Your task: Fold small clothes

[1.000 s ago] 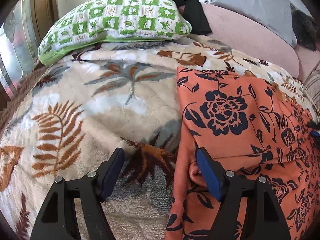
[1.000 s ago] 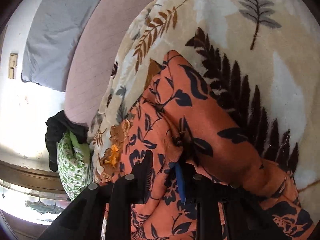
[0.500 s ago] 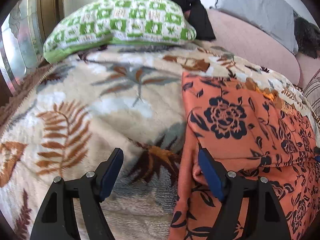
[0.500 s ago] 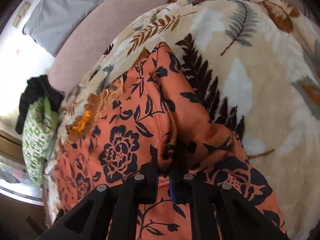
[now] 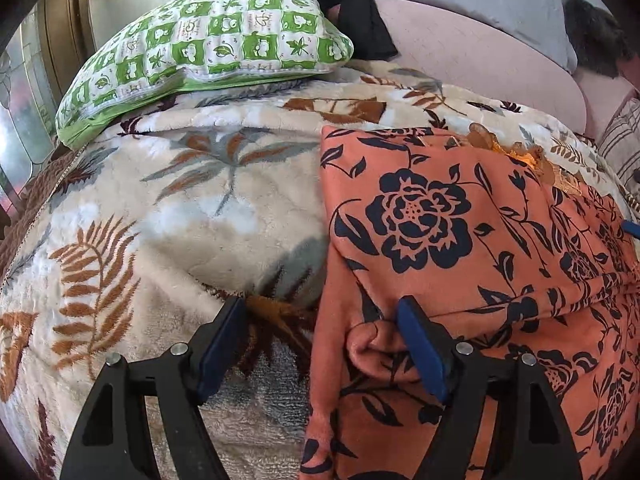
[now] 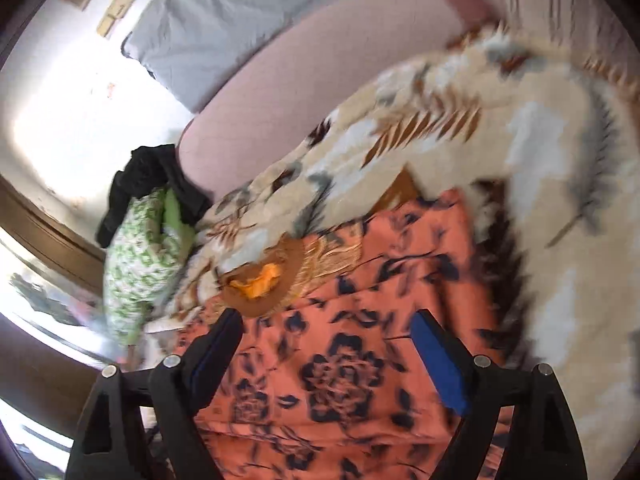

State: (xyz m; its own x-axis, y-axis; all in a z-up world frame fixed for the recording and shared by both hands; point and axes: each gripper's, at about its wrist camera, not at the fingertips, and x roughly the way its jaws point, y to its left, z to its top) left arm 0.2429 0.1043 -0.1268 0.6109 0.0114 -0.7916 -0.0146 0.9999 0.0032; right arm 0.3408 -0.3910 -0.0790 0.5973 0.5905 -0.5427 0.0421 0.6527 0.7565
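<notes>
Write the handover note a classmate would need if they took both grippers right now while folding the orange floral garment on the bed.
Left gripper: open, low at the orange floral garment, one finger on its bunched edge.
Right gripper: open above the garment, holding nothing; that view is blurred.
The garment lies on the leaf-print blanket, one layer folded over.
Left to do: regrip, finish the folds, flatten the bunched edge.

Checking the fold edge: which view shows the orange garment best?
The left wrist view: the garment is sharp, its folded edge visible. The right wrist view shows it motion-blurred.
</notes>
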